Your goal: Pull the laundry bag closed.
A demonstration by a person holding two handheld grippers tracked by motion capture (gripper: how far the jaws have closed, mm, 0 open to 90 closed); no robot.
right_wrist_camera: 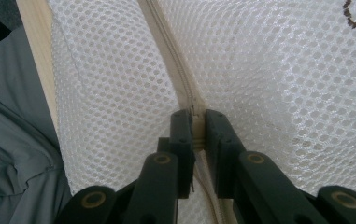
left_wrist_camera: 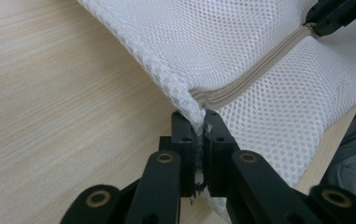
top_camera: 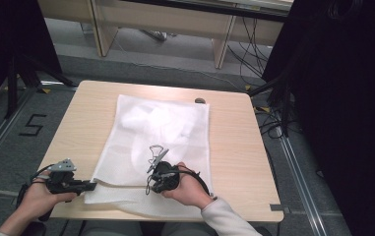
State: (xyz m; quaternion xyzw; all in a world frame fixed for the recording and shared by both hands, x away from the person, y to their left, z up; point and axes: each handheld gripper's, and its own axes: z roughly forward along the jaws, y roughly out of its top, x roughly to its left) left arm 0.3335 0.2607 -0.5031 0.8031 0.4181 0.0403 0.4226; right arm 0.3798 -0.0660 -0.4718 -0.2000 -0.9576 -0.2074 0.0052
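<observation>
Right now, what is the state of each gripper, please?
Left gripper: shut on the corner of the mesh bag.
Right gripper: shut on the bag's zipper.

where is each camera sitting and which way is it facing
High view: fixed above the person's side, looking forward and down on the light wooden table and white mesh zip bag; both forearms, left hand-held gripper and right hand-held gripper show.
Left gripper view: rides that gripper, looking along its jaws, shut on the bag's corner by the beige zip.
Right gripper view: looks along its jaws, shut on the zip; grey clothing at left.
Shared: all three show bag and zip.
</observation>
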